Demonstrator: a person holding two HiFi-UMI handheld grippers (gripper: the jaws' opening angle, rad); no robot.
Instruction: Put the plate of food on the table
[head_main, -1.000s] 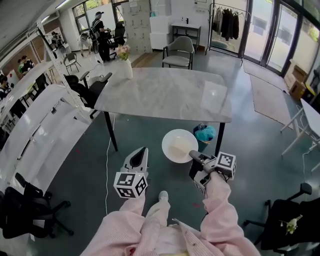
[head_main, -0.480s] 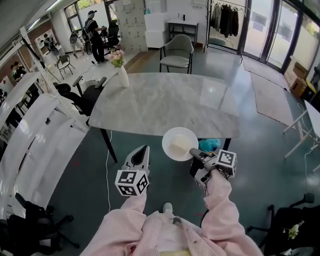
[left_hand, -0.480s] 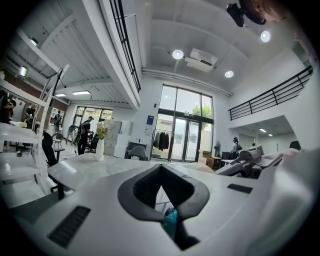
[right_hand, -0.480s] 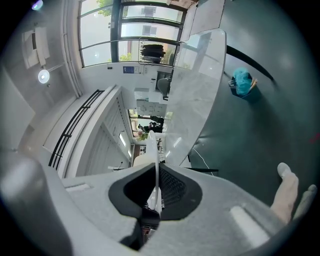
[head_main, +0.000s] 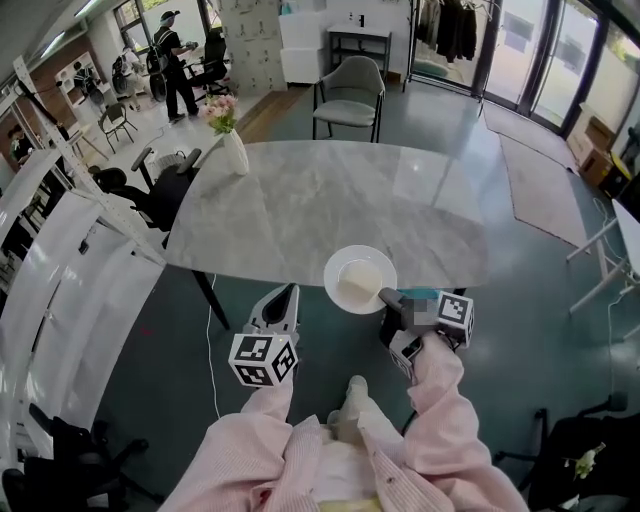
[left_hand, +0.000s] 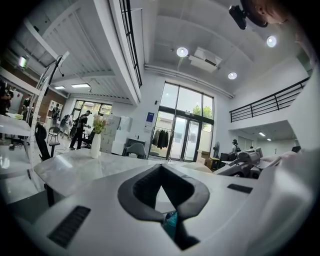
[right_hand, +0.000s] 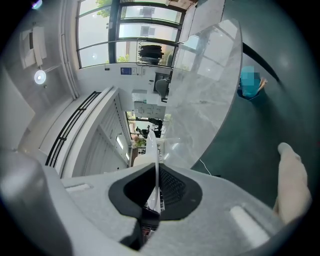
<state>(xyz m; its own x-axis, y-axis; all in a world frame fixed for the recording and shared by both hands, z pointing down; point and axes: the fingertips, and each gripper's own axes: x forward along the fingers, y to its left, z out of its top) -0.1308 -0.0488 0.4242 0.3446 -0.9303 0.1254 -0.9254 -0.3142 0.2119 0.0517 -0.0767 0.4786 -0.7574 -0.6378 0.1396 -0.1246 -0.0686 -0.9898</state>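
The plate (head_main: 360, 262) is showing white, its food (head_main: 360, 284) pale cream. The surface (head_main: 290, 210) is showing grey-white marbling. The left gripper (head_main: 287, 294) and right gripper (head_main: 387, 298) are carrying black-and-white square markers. Sleeves (head_main: 440, 420) are showing pink, the floor (head_main: 530, 300) dark teal.

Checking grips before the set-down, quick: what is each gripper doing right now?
Left gripper: closed, nothing between its jaws.
Right gripper: closed on the rim of the plate.

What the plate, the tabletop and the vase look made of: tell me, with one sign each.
The plate: white, glossy, thin-rimmed; likely glazed ceramic, perhaps melamine. The tabletop: pale grey veined slab with bright glare patches; polished marble or a marble-look surface. The vase: smooth plain white; probably ceramic, too small to be sure.
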